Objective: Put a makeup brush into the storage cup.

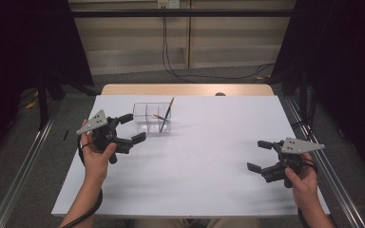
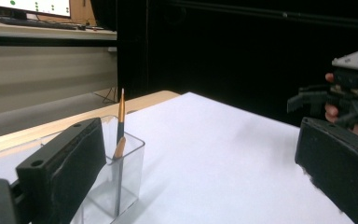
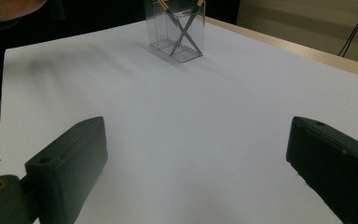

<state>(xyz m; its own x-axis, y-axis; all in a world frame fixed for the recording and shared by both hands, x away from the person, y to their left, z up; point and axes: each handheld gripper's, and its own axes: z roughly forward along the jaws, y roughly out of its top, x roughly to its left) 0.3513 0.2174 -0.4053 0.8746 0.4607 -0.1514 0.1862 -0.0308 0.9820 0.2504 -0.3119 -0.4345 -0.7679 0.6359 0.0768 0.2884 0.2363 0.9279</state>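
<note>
Clear plastic holder [image 1: 152,118], far left part of white table [image 1: 195,161]: two pencils [image 1: 166,115] stand crossed inside, so the putting-in looks done. Left gripper [image 1: 132,128], just beside the holder, jaws wide and empty. Right gripper [image 1: 260,155], well apart at right edge, likewise wide, empty. Nothing loose left to stow.

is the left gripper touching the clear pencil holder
Apart. In the high view the left gripper sits beside the clear pencil holder, with white table showing between its open jaws and the holder's wall. Nothing is between the jaws.
</note>
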